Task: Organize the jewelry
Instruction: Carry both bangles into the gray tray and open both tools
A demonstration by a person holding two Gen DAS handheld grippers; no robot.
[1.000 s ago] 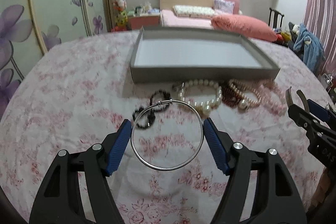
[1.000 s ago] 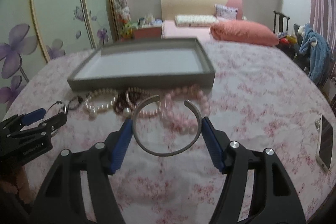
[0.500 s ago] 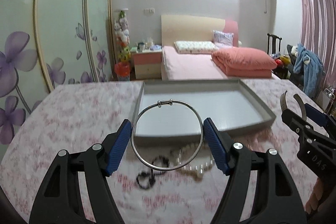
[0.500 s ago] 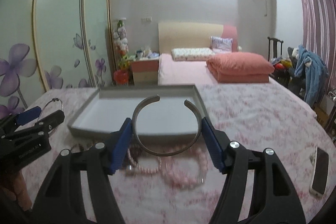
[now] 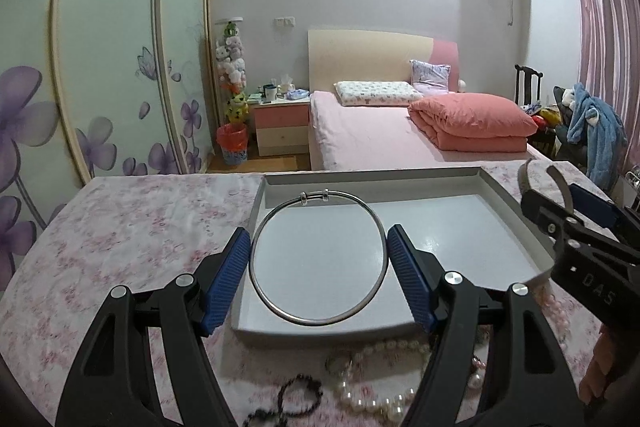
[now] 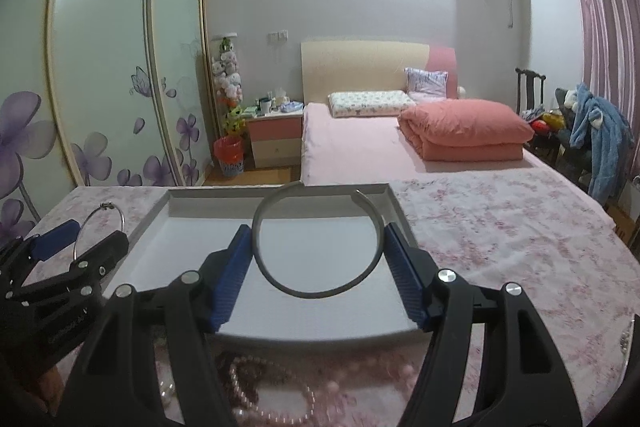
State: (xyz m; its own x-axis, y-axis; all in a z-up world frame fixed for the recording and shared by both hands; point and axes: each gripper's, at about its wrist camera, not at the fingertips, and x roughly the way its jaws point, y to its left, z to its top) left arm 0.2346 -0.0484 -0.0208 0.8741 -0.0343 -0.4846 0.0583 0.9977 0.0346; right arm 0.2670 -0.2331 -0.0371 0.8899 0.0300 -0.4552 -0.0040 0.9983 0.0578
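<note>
Left wrist view: left gripper [image 5: 318,269] clamped on a thin silver bangle [image 5: 318,259], right gripper [image 6: 318,273] clamped on an open cuff [image 6: 316,243], both over the tray [image 5: 516,227], nothing in it yet. Bead bracelets [image 5: 380,383] wait at 6 o'clock, so barely started.

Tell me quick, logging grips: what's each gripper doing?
Left gripper: closed on the thin silver bangle.
Right gripper: closed on the open grey cuff.

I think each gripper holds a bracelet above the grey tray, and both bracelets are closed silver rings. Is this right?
Not quite. Only the left gripper holds a closed thin silver ring. The right gripper holds an open grey metal cuff, as the right wrist view shows. Both are over the grey tray.
</note>
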